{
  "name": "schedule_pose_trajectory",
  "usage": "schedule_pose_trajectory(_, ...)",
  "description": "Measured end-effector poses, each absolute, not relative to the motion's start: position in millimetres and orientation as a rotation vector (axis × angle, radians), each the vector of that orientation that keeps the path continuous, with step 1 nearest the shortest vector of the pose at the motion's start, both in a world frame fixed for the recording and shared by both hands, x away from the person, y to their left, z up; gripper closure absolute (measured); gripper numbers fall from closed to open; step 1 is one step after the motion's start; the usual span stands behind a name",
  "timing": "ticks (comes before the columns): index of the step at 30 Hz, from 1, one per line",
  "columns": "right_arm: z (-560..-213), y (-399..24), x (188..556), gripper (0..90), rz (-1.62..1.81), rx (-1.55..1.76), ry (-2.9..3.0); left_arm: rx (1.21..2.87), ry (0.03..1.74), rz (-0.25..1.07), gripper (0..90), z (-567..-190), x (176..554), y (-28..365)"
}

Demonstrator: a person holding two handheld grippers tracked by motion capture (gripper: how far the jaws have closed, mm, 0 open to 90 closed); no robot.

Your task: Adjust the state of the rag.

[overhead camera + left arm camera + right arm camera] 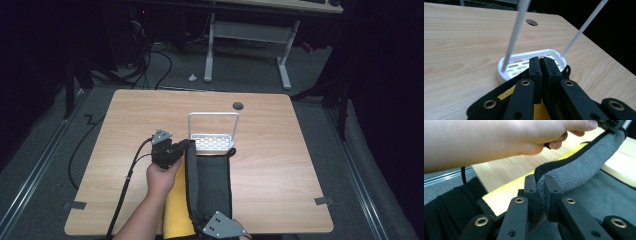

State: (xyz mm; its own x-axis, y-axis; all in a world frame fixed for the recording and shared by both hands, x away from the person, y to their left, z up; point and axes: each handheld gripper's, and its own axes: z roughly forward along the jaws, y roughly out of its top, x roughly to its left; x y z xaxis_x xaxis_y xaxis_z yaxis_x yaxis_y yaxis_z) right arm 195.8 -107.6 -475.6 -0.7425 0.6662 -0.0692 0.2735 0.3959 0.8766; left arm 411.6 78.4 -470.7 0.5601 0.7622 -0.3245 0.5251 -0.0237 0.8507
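Light wooden table (280, 165), person seated at its near edge, a two-jaw gripper in each hand

Left gripper (186, 146): held in the person's left hand (161, 179) left of the table's middle, black cable trailing back off the near edge. In the left gripper view its jaws stand together, pinched on the black-edged far corner of the dark grey towel with a yellow underside (212, 180); the cloth edge shows just below the fingertips (535, 65)

Towel: lies along the near middle of the table, one long edge lifted into a raised fold that runs from the left gripper back to the right one. Yellow side shows beneath the fold, on its left

White slotted plastic tray with a tall wire hoop handle (212, 142): stands just beyond the towel's far end, touching or nearly touching it; cannot tell which. A round cable hole (238, 106) sits farther back

Right gripper (540, 195): at the near edge, grey three-cornered plate on top. Jaws clamped on the near end of the raised towel edge, fleece pressed between the pads
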Motion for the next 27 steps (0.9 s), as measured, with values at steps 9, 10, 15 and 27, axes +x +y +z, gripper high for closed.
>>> schedule_pose_trajectory(9,-484.4,-129.8,191.8,81.9,1.226,0.867,2.257,1.733,1.051,0.243,86.0,-477.2,410.9,48.3)
schedule_pose_trajectory(10,-486.5,-131.3,191.4,81.9,1.212,0.872,2.266,1.745,1.045,0.243,86.0,-478.2,411.1,44.2)
schedule_pose_trajectory(15,-494.7,-137.0,188.7,81.8,1.185,0.895,2.281,1.752,1.033,0.209,86.0,-484.5,411.0,26.3)
schedule_pose_trajectory(27,-498.8,-151.5,183.6,81.1,1.140,0.936,2.267,1.791,1.031,0.178,85.8,-496.6,413.7,1.4)
